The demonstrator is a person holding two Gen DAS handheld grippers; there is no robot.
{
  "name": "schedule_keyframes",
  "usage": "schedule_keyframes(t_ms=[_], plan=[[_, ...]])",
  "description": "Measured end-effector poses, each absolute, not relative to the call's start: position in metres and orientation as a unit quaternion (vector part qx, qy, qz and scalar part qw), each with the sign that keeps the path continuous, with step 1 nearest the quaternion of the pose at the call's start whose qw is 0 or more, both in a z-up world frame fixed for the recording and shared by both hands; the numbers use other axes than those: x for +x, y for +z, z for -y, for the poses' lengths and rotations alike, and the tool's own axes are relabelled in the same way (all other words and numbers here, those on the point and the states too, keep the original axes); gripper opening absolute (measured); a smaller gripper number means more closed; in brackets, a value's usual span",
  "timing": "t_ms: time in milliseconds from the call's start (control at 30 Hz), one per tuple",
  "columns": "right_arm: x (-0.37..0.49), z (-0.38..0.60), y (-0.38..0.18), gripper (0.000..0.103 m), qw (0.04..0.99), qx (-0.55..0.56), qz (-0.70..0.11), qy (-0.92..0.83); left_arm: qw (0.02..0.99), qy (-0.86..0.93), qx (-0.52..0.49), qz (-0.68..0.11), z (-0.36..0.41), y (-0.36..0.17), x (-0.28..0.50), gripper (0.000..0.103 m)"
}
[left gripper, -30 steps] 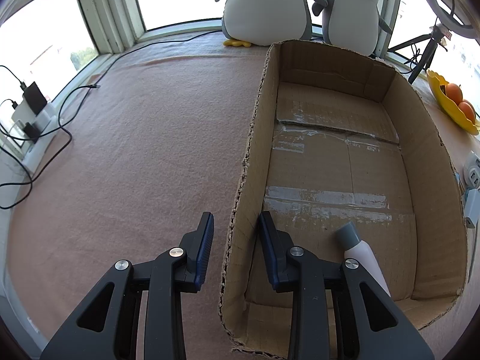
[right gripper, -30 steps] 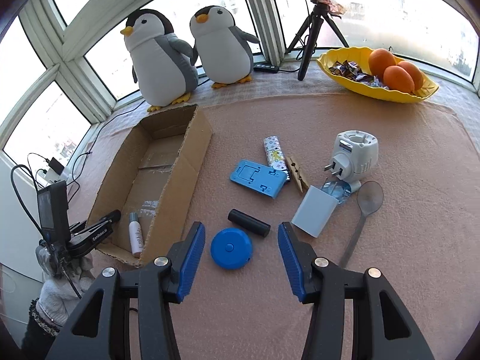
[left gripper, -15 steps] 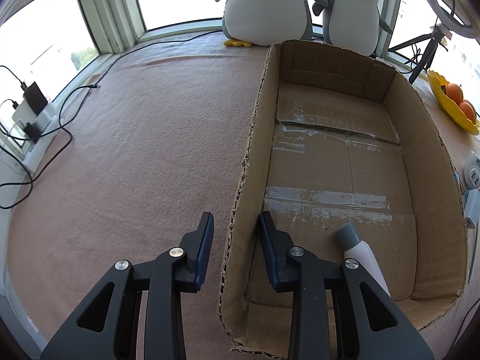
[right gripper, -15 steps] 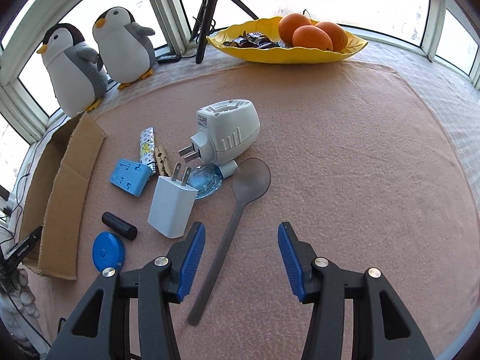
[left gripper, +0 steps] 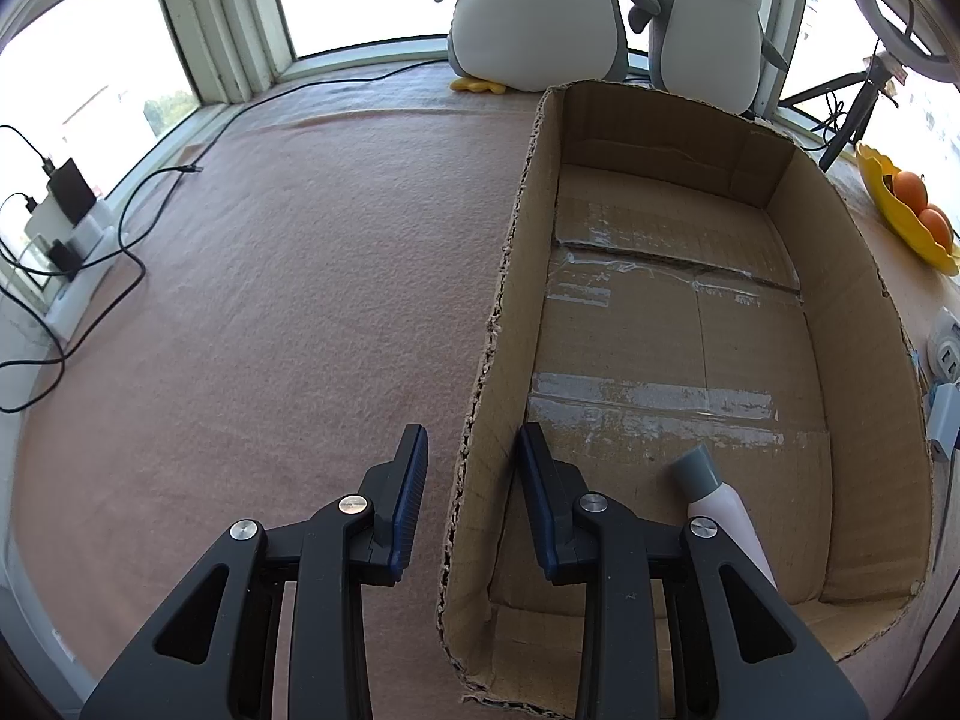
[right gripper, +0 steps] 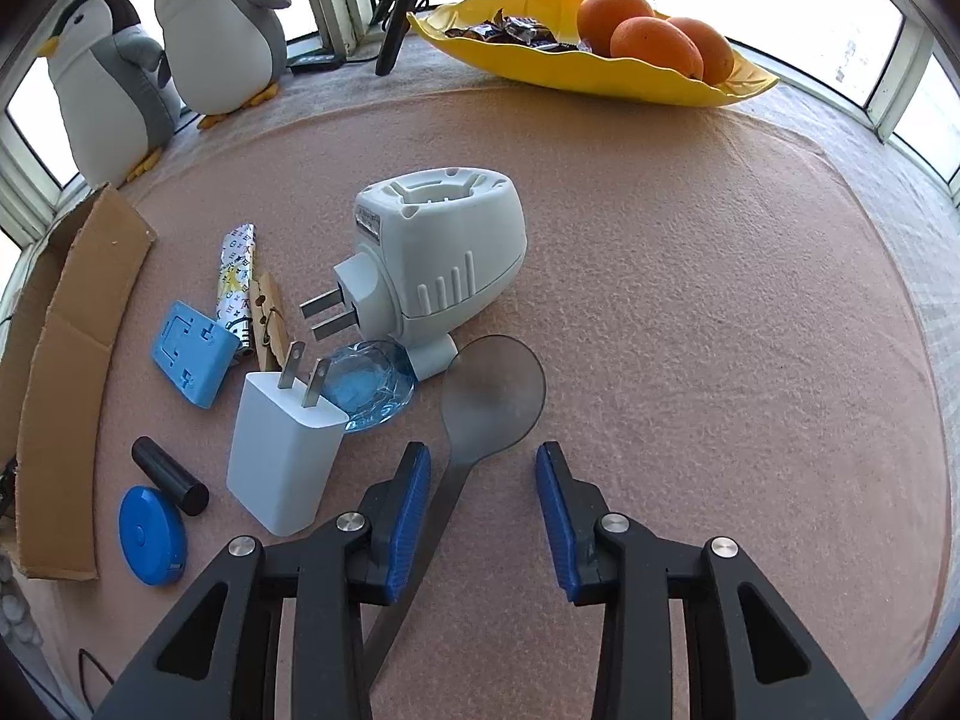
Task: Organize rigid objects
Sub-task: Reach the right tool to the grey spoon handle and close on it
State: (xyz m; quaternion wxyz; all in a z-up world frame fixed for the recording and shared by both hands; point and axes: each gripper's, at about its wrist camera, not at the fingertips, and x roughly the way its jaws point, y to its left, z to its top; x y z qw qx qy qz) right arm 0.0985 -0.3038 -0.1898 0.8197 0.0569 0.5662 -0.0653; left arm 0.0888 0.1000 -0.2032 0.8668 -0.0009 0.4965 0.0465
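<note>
Your left hand-held gripper [left gripper: 471, 501] straddles the near left wall of the cardboard box [left gripper: 864, 312], one blue pad outside and one inside, closed on that wall as far as it goes. Inside the box, a white bottle with a grey cap [left gripper: 717, 501] lies on the taped floor near the front corner, partly hidden behind the gripper's arm. Your right hand-held gripper [right gripper: 483, 510] points steeply down at the pink-covered desk [right gripper: 720, 312] and its jaws are closing; the grey plastic spoon [right gripper: 489, 396] lies there, its handle running under the left finger, the bowl just ahead of the tips, and the pads are not pressing on it. To the left sit a white USB charger [right gripper: 282, 450], a blue glass dish [right gripper: 369, 384], a white plug-in device [right gripper: 438, 258], a wooden clothespin [right gripper: 267, 324], a patterned foil tube [right gripper: 237, 276], a blue plastic stand [right gripper: 192, 351], a black cylinder [right gripper: 171, 477] and a blue round tape measure [right gripper: 150, 534].
</note>
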Motion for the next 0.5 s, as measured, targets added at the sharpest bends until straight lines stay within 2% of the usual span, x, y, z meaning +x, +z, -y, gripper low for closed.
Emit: schedule_keyframes(t_ms=[267,500], plan=[[0.1010,0.2988,-0.1904,0.021,0.820,0.039,-0.568,-0.057,0.867,0.046,0.000,-0.497,-0.0990,-0.2034,0.0887,0.030],[0.0915,0.3077,-0.1845,0.012,0.826,0.069,-0.557,-0.045,0.867,0.047,0.001,-0.496,-0.0980,-0.2031,0.0886,0.030]])
